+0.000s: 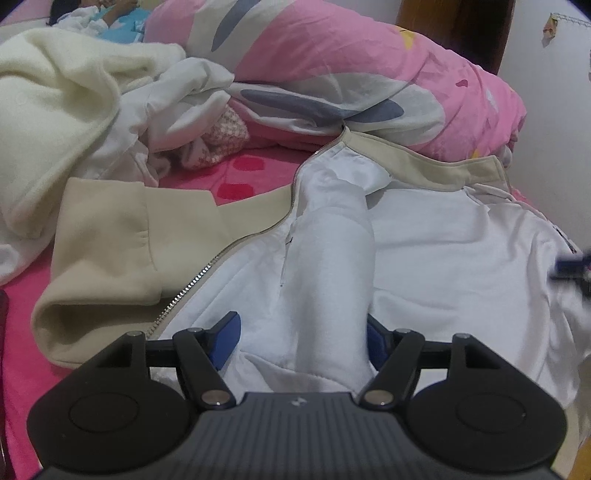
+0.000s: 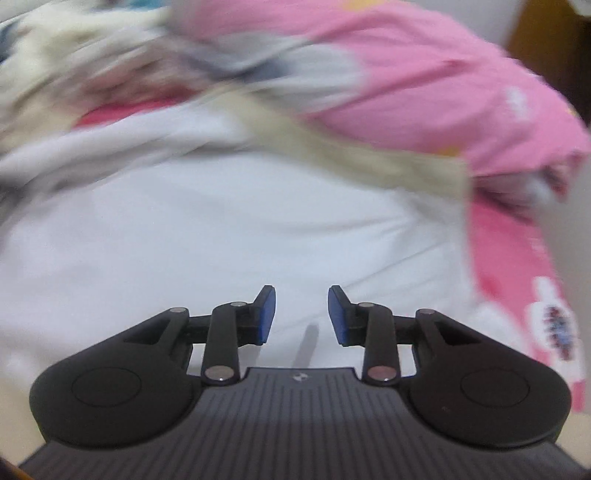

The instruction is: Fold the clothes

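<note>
I see a beige zip jacket [image 1: 122,236] with white lining. My pads [image 2: 266,314] are blue. The quilt [image 1: 369,74] is pink with grey-blue patches, the bed sheet [image 1: 240,177] pink with red blotches.

I'm looking across a bed [image 1: 22,332] covered in a bright pink sheet with red heart shapes. A rolled pink quilt [image 1: 369,66] with white and grey-blue patches lies along the far side of the bed. Behind the quilt stands a dark brown wooden panel [image 1: 458,26], and beside that a plain white wall [image 1: 546,110] with a small paper scrap [image 1: 549,27] stuck high on it. The light is soft, indoor.
</note>
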Motion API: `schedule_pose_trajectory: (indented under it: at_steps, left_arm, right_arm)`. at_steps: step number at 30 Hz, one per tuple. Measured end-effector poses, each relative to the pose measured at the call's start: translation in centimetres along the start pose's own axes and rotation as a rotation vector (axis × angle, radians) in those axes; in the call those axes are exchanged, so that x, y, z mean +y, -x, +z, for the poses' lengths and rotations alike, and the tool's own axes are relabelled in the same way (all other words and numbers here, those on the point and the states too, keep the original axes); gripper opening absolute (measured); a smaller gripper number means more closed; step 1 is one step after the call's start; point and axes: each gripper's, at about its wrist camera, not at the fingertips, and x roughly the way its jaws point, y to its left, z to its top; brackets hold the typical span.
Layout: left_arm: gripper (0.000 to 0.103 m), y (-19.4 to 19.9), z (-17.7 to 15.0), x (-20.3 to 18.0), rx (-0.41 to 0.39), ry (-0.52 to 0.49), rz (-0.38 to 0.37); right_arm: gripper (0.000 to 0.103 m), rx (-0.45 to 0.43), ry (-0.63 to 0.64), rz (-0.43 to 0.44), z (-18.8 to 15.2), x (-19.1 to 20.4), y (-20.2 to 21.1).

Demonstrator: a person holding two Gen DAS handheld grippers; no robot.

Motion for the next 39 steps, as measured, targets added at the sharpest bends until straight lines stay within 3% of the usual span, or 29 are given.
schedule_pose_trajectory:
  at_steps: [3,13,14,16,17,21,22,24,27,29,32,35,37,39]
  left_arm:
    - [0.070,0.1,-0.1,-0.6,0.002,-0.037,0.035]
    - [0.070,-0.3,-0.7,-0.9,0.041,-0.059,0.067]
    - [0.070,-0.3,-0.7,-1.0,0.044,-0.064,0.072]
    - [0.070,-0.3,-0.8,-1.2,0.048,-0.074,0.085]
    - [0.070,-0.3,-0.8,-1.3,0.050,-0.077,0.091]
    - [0.070,0.0,-0.8,-1.3,0.056,-0.073,0.094]
    - [0.071,0.0,-0.9,-1.3,0.058,-0.073,0.089]
    - [0.072,0.0,-0.9,-1.2,0.062,-0.079,0.084]
    - [0.073,0.0,-0.9,-1.2,0.063,-0.089,0.079]
    - [0.073,-0.1,-0.9,-1.2,0.065,-0.085,0.077]
    - [0.073,0.0,-1.0,-1.2,0.068,-0.079,0.077]
    - [0.073,0.0,-1.1,-1.3,0.070,-0.075,0.079]
    - [0.073,0.1,-1.2,-1.4,0.070,-0.073,0.078]
    - [0.075,0.0,-1.3,-1.4,0.068,-0.077,0.070]
  right_arm:
    - [0.036,0.143,0.081,-0.043,-3.5,2.3,-1.1]
    - [0.037,0.275,-0.064,-0.181,-5.4,-1.4,4.9]
    - [0.037,0.248,-0.084,-0.159,-4.8,-1.1,5.5]
    - [0.038,0.142,-0.115,-0.019,-2.8,0.9,6.4]
    - [0.040,0.140,-0.101,0.034,-2.6,2.2,6.1]
    - [0.042,0.237,0.005,0.155,-4.2,7.3,4.0]
    - [0.042,0.232,-0.008,0.167,-5.3,7.2,4.6]
    - [0.043,0.310,-0.068,0.215,-6.2,5.6,5.8]
    - [0.044,0.459,-0.017,0.213,-7.5,5.1,6.6]
    - [0.045,0.510,0.013,0.190,-7.2,5.4,7.1]
    - [0.049,0.365,-0.006,0.164,-4.0,5.8,8.5]
    - [0.052,0.181,-0.091,0.231,-1.0,7.1,8.7]
    - [0.053,0.164,-0.096,0.270,-1.4,9.0,7.4]
    - [0.054,0.254,-0.065,0.309,-3.9,10.3,5.7]
